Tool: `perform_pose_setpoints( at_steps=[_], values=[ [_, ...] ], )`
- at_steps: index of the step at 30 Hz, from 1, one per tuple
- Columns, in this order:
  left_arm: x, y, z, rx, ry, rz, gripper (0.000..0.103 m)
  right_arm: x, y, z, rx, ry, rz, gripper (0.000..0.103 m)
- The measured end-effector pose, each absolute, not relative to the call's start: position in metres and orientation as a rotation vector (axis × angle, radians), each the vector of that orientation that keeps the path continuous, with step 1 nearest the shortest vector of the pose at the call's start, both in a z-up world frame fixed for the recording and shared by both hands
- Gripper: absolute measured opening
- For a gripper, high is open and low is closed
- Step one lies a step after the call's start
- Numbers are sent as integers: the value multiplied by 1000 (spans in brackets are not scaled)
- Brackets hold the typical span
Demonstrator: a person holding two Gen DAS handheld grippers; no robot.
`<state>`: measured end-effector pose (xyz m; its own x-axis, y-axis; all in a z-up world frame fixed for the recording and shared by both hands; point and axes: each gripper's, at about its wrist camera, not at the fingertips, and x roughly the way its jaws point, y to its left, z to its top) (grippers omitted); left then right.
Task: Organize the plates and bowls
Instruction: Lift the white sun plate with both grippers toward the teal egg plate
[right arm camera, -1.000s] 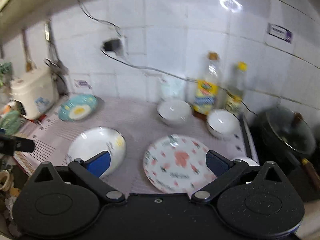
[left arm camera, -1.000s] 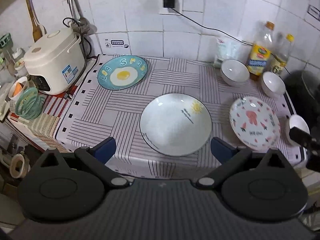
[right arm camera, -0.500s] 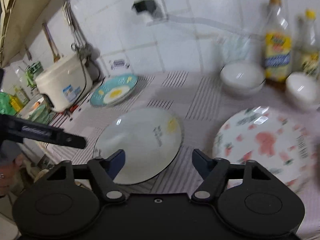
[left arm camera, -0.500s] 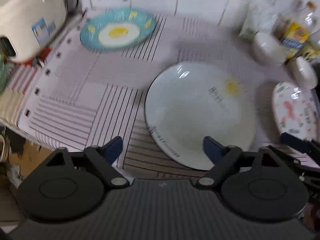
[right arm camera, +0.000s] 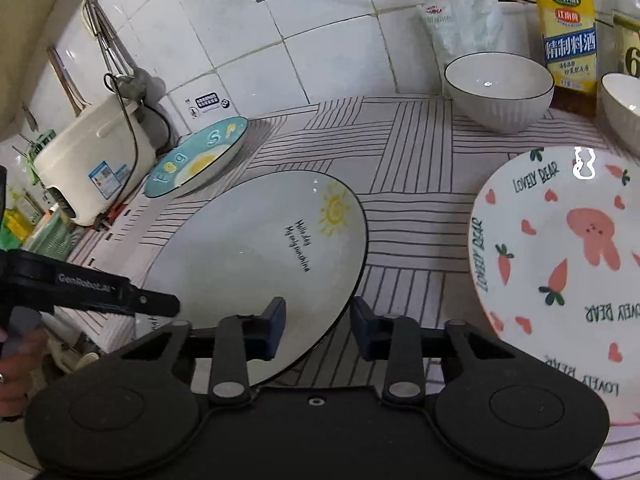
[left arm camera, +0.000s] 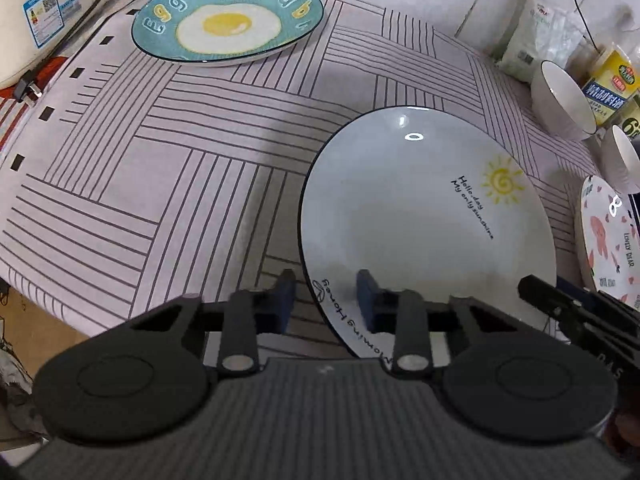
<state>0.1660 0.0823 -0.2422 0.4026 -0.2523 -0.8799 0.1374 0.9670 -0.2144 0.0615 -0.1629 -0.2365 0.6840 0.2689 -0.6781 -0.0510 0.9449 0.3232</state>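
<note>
The sun plate (left arm camera: 424, 220) lies in the middle of the bench (left arm camera: 160, 160), between the egg plate (left arm camera: 226, 20) and the bear plate (right arm camera: 560, 264). Both claws have picked its near rim, probably because one edge alone would let so wide a plate tip. The left claw (left arm camera: 325, 300) straddles the rim's left part, one pad inside, one outside, closing but not yet pressing. The right claw (right arm camera: 318, 326) does likewise at the right part. The bowls (right arm camera: 498, 90) wait by the wall.
</note>
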Motion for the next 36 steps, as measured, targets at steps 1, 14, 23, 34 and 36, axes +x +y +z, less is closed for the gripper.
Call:
perform_pose_setpoints(
  at_steps=[1,14,23,34,36],
  values=[
    [166,82,-243,-127,1127,-258,25,61,-163,-237,278,800,172,25],
    [167,80,-245,-96,1078,-275,27,74,-171,-254,350,776,190,22],
    [181,77,-225,-111,1054,-299,27,84,-175,-232,285,767,221,22],
    [245,56,-208,-50,994,-382,27,141,-192,-209,271,677,229,23],
    [258,52,-209,-43,1011,-389,27,151,-195,-210,266,680,215,23]
  ],
)
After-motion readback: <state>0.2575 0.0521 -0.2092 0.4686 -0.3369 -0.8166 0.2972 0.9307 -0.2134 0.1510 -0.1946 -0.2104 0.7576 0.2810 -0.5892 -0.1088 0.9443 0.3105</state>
